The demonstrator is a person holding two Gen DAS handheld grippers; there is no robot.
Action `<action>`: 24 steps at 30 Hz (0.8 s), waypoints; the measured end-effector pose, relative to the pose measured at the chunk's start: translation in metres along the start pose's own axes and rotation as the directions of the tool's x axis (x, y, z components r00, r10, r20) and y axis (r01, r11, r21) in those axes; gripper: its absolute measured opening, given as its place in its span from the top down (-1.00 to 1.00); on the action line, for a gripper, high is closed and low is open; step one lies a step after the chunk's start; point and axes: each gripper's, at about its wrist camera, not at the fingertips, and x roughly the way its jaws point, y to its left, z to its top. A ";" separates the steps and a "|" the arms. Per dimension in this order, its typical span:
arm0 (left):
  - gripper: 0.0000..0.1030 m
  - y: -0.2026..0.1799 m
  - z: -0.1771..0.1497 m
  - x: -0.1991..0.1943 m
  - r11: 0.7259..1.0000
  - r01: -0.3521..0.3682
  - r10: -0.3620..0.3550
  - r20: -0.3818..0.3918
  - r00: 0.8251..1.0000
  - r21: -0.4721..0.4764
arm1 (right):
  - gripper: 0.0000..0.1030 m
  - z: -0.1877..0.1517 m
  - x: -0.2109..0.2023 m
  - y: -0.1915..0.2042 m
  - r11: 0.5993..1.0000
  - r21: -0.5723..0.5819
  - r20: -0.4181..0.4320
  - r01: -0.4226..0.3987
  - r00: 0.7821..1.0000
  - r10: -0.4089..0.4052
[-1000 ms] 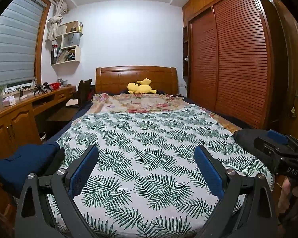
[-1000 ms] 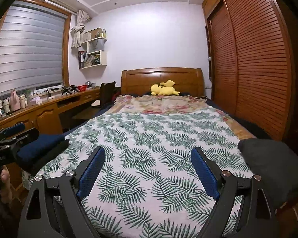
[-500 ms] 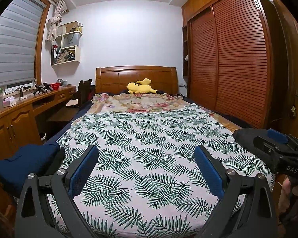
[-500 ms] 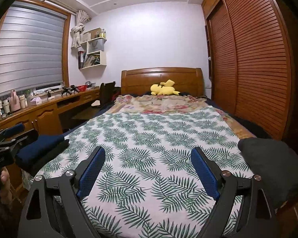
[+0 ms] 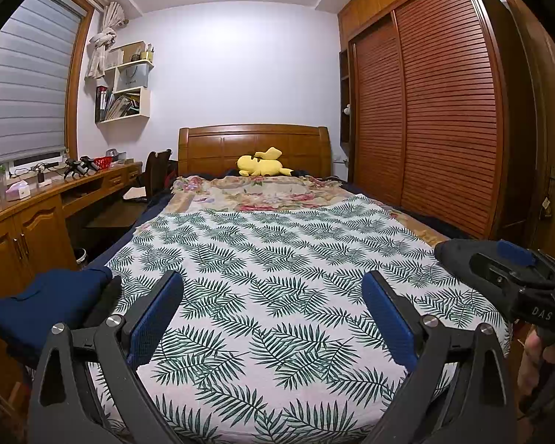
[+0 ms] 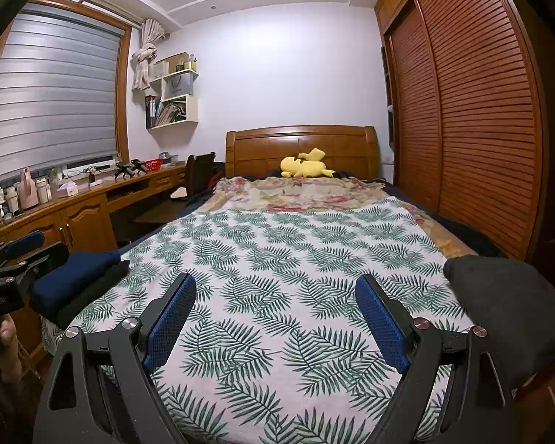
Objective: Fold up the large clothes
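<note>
With both our left gripper [image 5: 272, 314] and right gripper [image 6: 275, 314] spread wide and empty, the soft, floppy dark grey garment [image 6: 507, 307] heaped at the bed's right foot corner wants pinching by an edge.

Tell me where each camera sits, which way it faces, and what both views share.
Left wrist: on the left gripper at the bed's foot, facing the headboard; own jaws wide open, right gripper at right edge.
Right wrist: on the right gripper, same heading; own jaws open, left gripper at left edge.
Shared: leaf-print cover, yellow plush toy, folded navy clothes, grey garment, wardrobe.
</note>
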 end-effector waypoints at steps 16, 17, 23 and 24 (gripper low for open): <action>-0.89 0.002 0.002 -0.009 1.000 0.009 -0.009 0.007 1.000 0.006 | -0.72 -0.001 -0.002 -0.001 1.000 0.004 -0.001 0.001 1.000 -0.001; -0.89 0.002 0.002 -0.010 1.000 0.010 -0.010 0.008 1.000 0.007 | -0.72 -0.001 -0.002 -0.001 1.000 0.004 -0.001 0.001 1.000 -0.001; -0.89 0.002 0.005 -0.012 1.000 0.010 -0.010 0.011 1.000 0.008 | -0.72 -0.001 -0.002 -0.002 1.000 0.006 -0.001 0.001 1.000 -0.001; -0.89 0.001 0.005 -0.012 1.000 0.011 -0.011 0.011 1.000 0.008 | -0.72 0.000 -0.002 -0.002 1.000 0.006 -0.001 0.003 1.000 -0.003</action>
